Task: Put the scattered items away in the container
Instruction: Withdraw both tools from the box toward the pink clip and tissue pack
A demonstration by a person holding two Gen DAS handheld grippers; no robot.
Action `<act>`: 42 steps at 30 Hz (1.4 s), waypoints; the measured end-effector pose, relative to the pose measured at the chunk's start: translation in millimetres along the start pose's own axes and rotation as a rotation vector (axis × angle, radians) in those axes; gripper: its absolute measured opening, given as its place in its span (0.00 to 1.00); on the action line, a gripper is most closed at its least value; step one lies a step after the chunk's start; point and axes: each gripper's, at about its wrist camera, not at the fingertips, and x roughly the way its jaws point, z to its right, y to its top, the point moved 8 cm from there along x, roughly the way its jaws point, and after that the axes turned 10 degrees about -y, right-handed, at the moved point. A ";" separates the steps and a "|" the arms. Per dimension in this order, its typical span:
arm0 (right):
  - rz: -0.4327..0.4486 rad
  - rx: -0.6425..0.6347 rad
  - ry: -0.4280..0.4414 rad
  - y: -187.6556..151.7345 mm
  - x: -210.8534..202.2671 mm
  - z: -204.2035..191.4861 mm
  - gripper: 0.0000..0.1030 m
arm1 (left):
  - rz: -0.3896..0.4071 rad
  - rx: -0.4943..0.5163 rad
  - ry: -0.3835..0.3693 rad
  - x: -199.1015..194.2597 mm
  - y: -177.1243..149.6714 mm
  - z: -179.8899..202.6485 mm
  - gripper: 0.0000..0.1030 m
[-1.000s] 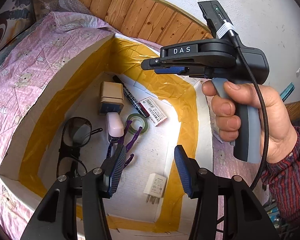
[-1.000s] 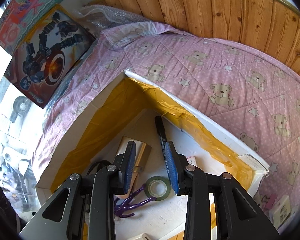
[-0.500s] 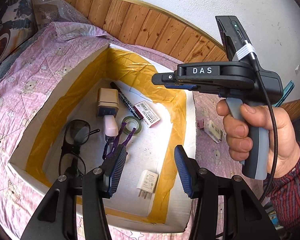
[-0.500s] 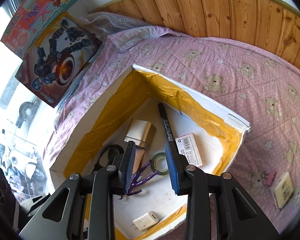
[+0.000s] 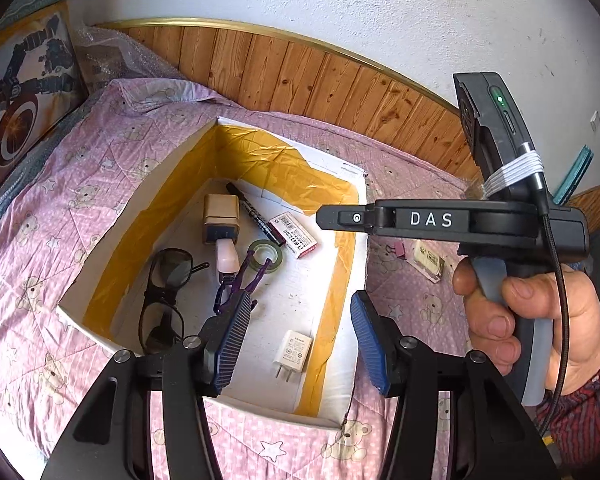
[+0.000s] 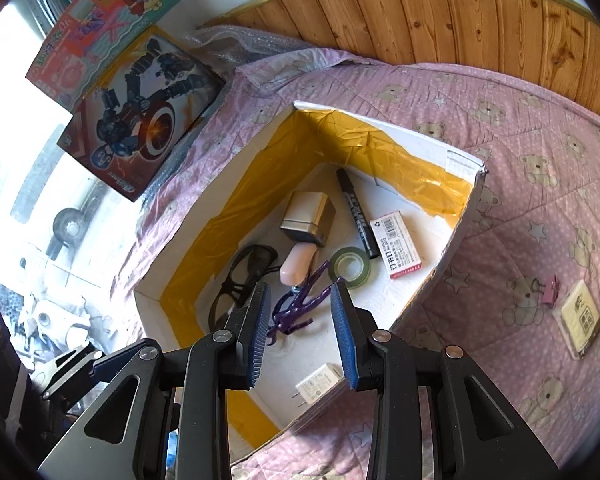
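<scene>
We're hovering both grippers, left gripper point(image 5: 296, 338) and right gripper point(image 6: 300, 332), spread apart and gripping nothing, over the box point(image 6: 458, 160) mid-frame, while a clip point(image 6: 551, 289) and packet point(image 6: 582, 317) are lying outside at right.

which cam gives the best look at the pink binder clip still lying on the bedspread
The right wrist view: the pink binder clip lies unobstructed on the bedspread, beside a small packet. In the left wrist view the clip is smaller, with the right gripper's body directly above it.

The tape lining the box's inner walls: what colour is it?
Yellow-orange. The tape shows best in the left wrist view.
</scene>
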 end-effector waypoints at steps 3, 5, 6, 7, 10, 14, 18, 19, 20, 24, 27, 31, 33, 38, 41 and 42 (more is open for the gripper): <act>0.004 0.005 0.011 -10.7 -7.9 -2.8 0.33 | 0.009 0.016 0.015 -7.2 -2.8 6.2 0.53; 0.006 0.006 0.016 -17.7 -13.0 -4.0 0.33 | 0.016 0.027 0.029 -12.0 -4.5 9.9 0.54; 0.008 0.008 0.017 -21.1 -15.7 -4.2 0.33 | 0.019 0.032 0.035 -14.2 -5.4 11.8 0.55; 0.010 0.010 0.019 -24.6 -18.6 -4.6 0.34 | 0.022 0.038 0.040 -16.2 -6.5 13.9 0.55; 0.018 0.017 0.026 -35.1 -27.0 -5.8 0.34 | 0.027 0.053 0.062 -21.7 -10.6 19.2 0.56; 0.026 0.029 0.035 -48.1 -36.8 -6.4 0.34 | 0.033 0.069 0.076 -29.1 -15.2 27.4 0.57; 0.038 0.048 0.047 -60.3 -48.5 -4.5 0.34 | 0.041 0.086 0.075 -36.5 -18.7 37.7 0.57; 0.043 0.052 0.049 -63.2 -51.8 -3.6 0.34 | 0.043 0.091 0.074 -38.0 -19.4 40.7 0.57; 0.048 0.059 0.051 -65.7 -55.1 -2.3 0.34 | 0.045 0.097 0.074 -39.5 -19.9 43.7 0.57; 0.067 0.088 0.056 -77.4 -67.9 4.7 0.34 | 0.048 0.122 0.068 -42.9 -23.7 55.7 0.58; 0.080 0.114 0.056 -86.8 -76.1 12.8 0.34 | 0.042 0.138 0.063 -42.5 -29.0 63.8 0.59; 0.098 0.164 0.059 -101.3 -86.5 29.6 0.35 | 0.024 0.152 0.052 -37.5 -38.1 74.5 0.59; 0.102 0.193 0.056 -109.6 -89.6 41.2 0.35 | 0.013 0.159 0.041 -32.8 -42.1 81.2 0.59; 0.108 0.283 0.048 -131.7 -93.8 76.0 0.35 | -0.019 0.183 0.009 -15.1 -49.7 100.7 0.59; 0.109 0.342 0.038 -143.8 -94.0 101.5 0.35 | -0.039 0.204 -0.007 0.2 -51.0 114.5 0.59; 0.109 0.361 0.033 -147.3 -94.0 111.0 0.35 | -0.046 0.209 -0.013 6.1 -51.1 118.6 0.60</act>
